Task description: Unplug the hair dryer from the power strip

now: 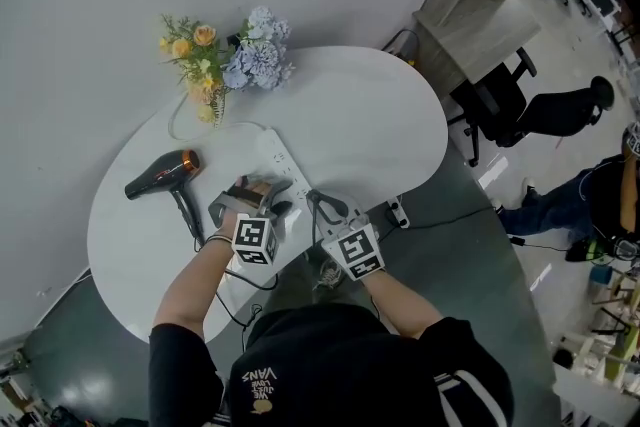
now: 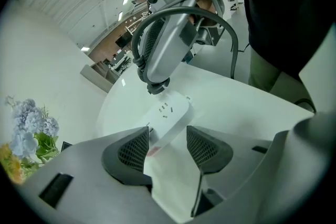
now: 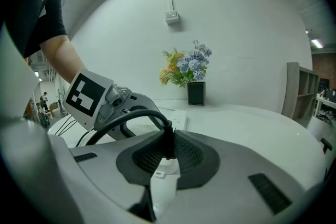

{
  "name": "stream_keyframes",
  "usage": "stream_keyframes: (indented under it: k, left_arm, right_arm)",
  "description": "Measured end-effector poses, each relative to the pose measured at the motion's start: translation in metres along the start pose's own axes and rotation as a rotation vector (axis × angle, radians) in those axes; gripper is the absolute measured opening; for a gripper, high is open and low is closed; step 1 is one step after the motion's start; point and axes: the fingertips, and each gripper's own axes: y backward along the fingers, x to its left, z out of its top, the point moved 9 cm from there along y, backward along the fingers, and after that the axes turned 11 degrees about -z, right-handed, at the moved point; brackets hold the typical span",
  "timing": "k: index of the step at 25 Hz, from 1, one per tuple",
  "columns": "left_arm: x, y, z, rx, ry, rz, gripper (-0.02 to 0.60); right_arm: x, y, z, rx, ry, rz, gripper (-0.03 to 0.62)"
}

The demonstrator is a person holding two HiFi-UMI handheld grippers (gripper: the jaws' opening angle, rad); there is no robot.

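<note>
Two claws: we are clamping our right claw (image 3: 167, 157) on the white plug (image 3: 164, 171) and holding our left claw (image 2: 167, 147), jaws apart, over the strip (image 2: 170, 110) on the bench (image 1: 360, 115).

Power strip (image 2: 169, 112): white plastic, smooth, slight gloss. Table (image 1: 370, 125): white, smooth, satin sheen. Cord (image 3: 127, 113): black, smooth, rubbery. Hair dryer (image 1: 165, 172): black matt body, coppery glossy band. My left gripper (image 2: 167, 145): grey matt plastic shell; pads (image 2: 131, 150) dark, mesh-textured.
</note>
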Motion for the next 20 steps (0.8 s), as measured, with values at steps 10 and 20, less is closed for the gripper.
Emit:
stream_keyframes:
  k: [10,20]
  left_arm:
    - [-0.003,0.021,0.006,-0.053,0.111,0.09,0.229]
    - [-0.009,0.067,0.019,-0.207,0.346,0.293,0.113]
  right_arm:
    - [0.002,0.014,0.006,-0.02,-0.02,-0.002,0.071]
    - [0.005,0.037,0.011,-0.043,-0.038,-0.003,0.071]
